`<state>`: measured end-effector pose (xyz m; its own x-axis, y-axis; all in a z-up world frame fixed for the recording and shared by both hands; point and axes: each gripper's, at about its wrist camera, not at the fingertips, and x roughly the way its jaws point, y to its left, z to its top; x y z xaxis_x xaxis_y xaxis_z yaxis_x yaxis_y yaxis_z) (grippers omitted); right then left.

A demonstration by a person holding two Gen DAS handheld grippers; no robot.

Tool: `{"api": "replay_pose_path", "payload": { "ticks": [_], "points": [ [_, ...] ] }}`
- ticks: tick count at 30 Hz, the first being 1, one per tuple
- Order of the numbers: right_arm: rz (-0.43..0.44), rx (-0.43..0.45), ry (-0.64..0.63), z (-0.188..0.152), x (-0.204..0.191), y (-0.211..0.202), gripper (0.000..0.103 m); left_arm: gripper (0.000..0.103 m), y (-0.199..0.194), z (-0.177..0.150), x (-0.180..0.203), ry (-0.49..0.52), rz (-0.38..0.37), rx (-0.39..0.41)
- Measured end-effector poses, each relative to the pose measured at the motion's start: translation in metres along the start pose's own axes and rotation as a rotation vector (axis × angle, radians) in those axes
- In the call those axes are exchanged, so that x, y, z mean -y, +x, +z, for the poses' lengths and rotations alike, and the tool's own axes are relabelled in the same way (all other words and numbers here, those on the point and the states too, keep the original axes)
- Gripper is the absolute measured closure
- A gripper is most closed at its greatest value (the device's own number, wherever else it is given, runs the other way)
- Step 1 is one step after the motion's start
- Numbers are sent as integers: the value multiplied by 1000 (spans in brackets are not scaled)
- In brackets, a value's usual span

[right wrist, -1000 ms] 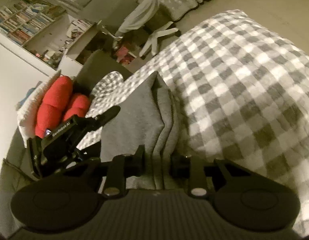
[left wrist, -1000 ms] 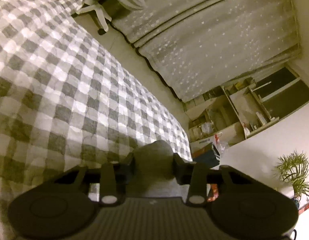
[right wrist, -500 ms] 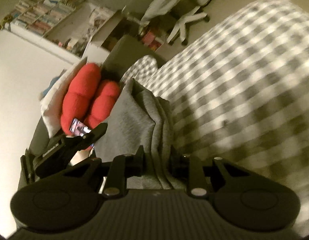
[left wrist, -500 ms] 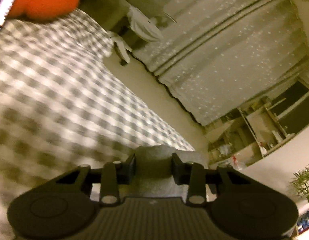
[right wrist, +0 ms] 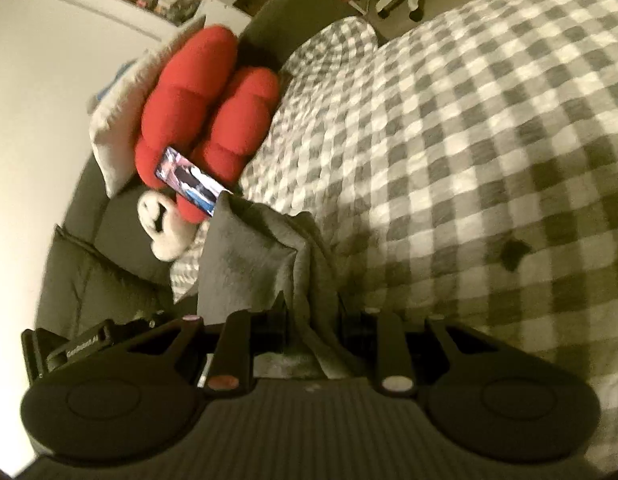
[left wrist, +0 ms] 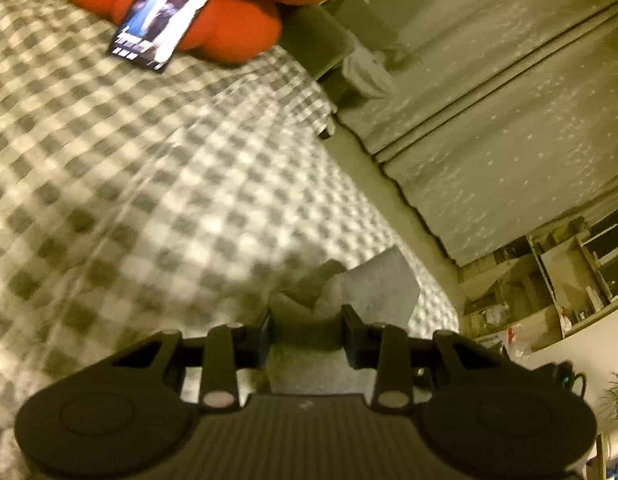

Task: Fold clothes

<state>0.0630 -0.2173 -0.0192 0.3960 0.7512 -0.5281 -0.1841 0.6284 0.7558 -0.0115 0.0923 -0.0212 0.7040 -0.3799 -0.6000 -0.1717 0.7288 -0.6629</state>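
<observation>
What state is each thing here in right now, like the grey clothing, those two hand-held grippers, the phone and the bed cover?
Grey garment: bunched, lifted, gripped at two places.
Left hand-held gripper: shut on the garment.
Right hand-held gripper: shut on the garment.
Phone: screen lit, leaning on the red plush cushion.
Checked bed cover: spread out, slightly rumpled.

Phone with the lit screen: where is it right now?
The phone leans on the red plush at the head of the checked bed: upper left in the left wrist view, left of centre in the right wrist view, just beyond the grey garment.
</observation>
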Motion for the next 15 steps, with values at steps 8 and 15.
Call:
{"api": "replay_pose_path", "payload": {
  "ticks": [8,15],
  "points": [
    [-141,63,-166,-9,-22,5,55,57,1,8,-5,166,35,25],
    [-251,227,-266,-23,-49,-38,54,68,-7,6,36,485,-19,108]
  ]
}}
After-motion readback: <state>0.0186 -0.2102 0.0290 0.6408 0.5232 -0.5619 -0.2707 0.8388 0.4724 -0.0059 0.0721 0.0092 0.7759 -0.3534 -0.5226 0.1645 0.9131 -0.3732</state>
